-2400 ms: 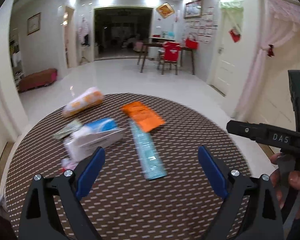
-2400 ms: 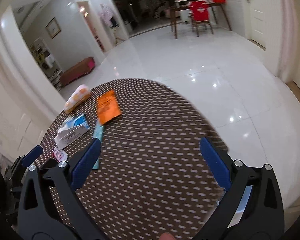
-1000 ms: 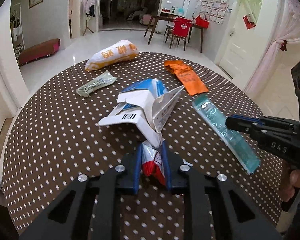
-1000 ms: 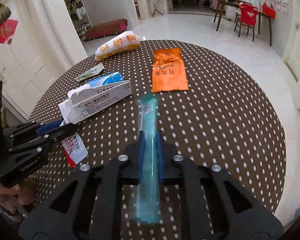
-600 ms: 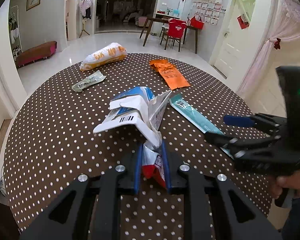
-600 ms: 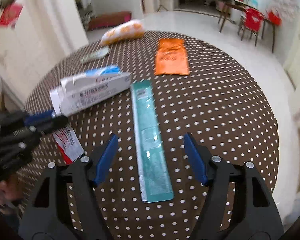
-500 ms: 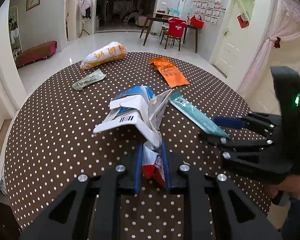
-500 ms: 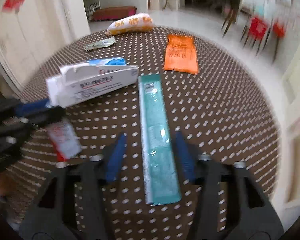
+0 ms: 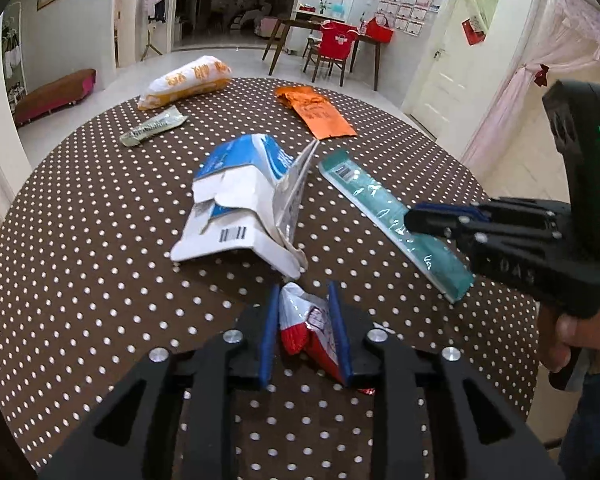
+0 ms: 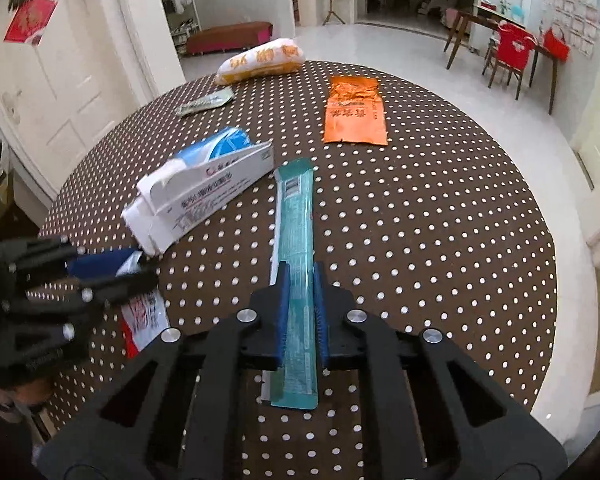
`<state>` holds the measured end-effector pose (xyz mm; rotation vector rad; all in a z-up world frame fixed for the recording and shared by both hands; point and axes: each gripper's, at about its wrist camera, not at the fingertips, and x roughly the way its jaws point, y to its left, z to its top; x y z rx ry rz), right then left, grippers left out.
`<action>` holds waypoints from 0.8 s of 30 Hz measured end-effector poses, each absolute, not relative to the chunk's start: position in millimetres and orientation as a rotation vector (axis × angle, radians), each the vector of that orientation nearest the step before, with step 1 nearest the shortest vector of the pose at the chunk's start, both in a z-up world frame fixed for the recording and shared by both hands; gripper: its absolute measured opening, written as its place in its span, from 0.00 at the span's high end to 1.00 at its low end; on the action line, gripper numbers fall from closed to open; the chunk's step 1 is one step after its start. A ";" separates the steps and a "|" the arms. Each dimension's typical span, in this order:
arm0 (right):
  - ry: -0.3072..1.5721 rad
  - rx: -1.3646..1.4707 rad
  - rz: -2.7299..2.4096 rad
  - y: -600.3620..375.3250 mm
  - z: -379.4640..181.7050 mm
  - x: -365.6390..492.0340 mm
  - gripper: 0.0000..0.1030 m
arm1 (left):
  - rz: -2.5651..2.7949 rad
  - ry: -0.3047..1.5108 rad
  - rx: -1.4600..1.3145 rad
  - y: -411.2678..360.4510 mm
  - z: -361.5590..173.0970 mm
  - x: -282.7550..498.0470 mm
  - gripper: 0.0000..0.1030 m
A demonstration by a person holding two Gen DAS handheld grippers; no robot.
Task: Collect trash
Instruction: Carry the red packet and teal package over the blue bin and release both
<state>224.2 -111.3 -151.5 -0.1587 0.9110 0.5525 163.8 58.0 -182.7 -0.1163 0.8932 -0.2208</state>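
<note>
We have one piece of trash per tool. Left of the white carton (image 9: pixel 240 216), our left tool (image 9: pixel 304 332), jaws just loosened, brackets the red-and-white wrapper (image 9: pixel 308 328) on the desk (image 9: pixel 80 240). To its right, our right tool (image 10: pixel 300 304), just closed, clamps the teal packet (image 10: pixel 296 240).

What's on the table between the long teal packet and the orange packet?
Nothing, just bare dotted tablecloth between the teal packet and the orange packet, seen in the right wrist view.
</note>
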 end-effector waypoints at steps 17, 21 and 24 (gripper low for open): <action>0.900 -0.257 0.536 -90.2 -167.3 233.7 0.76 | -0.317 0.862 -0.090 31.3 -181.2 147.9 0.84; 0.903 -0.199 0.514 -116.3 -167.9 231.0 0.76 | -0.330 0.851 -0.098 27.3 -177.3 149.3 0.84; 0.890 -0.146 0.503 -137.7 -160.3 229.9 0.76 | -0.342 0.841 -0.097 19.0 -173.0 150.3 0.84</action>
